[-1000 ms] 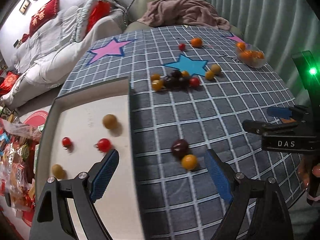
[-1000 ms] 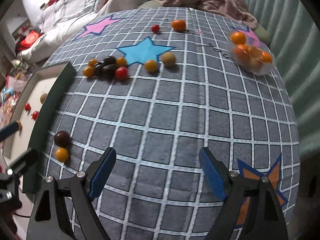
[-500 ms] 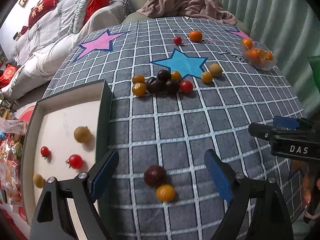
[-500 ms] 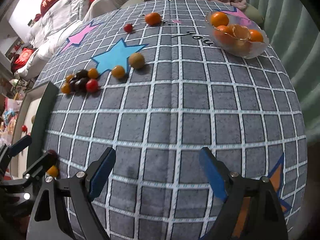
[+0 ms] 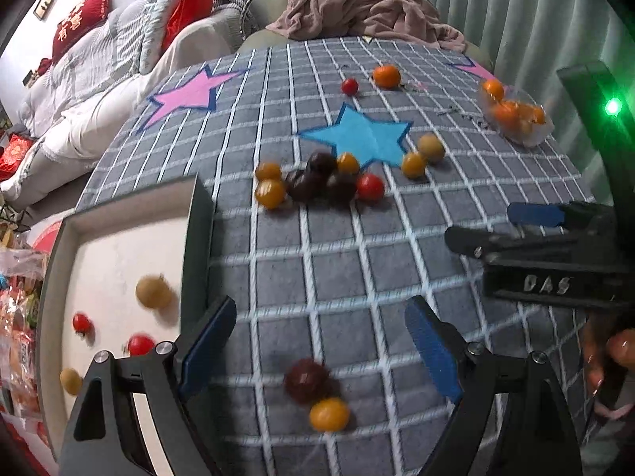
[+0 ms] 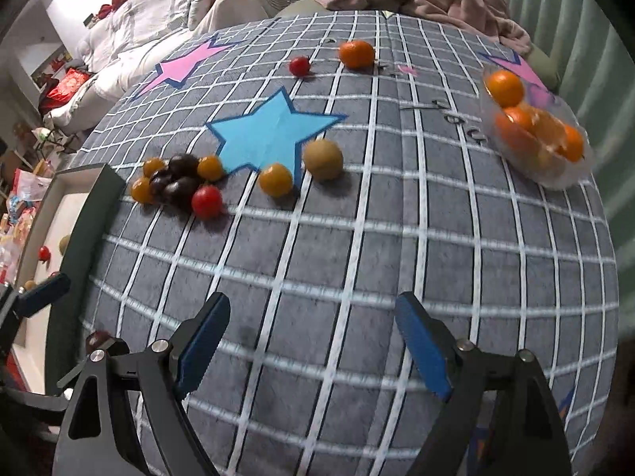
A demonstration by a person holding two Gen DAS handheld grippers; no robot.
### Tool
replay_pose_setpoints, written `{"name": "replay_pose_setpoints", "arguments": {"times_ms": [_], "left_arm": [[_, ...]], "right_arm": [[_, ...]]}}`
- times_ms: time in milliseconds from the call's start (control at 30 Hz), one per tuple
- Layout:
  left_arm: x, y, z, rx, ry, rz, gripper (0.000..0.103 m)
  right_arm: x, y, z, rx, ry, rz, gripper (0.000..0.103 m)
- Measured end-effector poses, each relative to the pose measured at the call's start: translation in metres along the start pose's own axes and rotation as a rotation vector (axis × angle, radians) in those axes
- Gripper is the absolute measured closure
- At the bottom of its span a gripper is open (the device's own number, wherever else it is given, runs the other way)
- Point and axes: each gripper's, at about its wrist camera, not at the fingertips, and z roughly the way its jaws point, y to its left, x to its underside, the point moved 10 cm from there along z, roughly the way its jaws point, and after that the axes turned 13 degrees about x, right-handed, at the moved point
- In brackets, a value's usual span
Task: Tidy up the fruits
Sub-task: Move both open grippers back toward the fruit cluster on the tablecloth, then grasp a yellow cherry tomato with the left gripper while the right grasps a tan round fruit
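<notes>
My left gripper hangs open over the grid cloth, just right of the tray. A dark fruit and a yellow tomato lie on the cloth low between its fingers, untouched. In the tray are a brown fruit, two red tomatoes and a small yellow one. A cluster of dark, yellow and red fruits lies beside the blue star. My right gripper is open with only bare cloth between its fingers; it also shows at the right edge of the left wrist view.
A clear bowl of oranges stands at the far right. A loose orange and a red tomato lie at the back; a yellow tomato and a brown fruit lie by the star. Sofa and blanket stand beyond the table.
My left gripper has moved right, off the tray; the dark and yellow pair now lies lower between its fingers. The right gripper has shifted over the cloth. Both stayed open.
</notes>
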Motion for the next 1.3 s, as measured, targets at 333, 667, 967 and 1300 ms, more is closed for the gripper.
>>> {"name": "replay_pose_setpoints", "arguments": {"times_ms": [333, 667, 967, 1300], "left_arm": [[-0.039, -0.018, 0.044, 0.026, 0.015, -0.028, 0.034], [-0.046, -0.023, 0.068, 0.013, 0.016, -0.052, 0.046], [-0.062, -0.034, 0.062, -0.006, -0.032, 0.005, 0.046], [-0.088, -0.063, 0.08, -0.049, -0.045, 0.178, 0.046]], "right_arm": [[-0.041, -0.019, 0.018, -0.007, -0.036, 0.039, 0.023], [-0.063, -0.004, 0.028, -0.014, -0.102, -0.031, 0.052], [-0.055, -0.022, 0.02, -0.063, -0.129, 0.011, 0.076], [-0.045, -0.054, 0.012, -0.075, -0.116, 0.077, 0.076]]}}
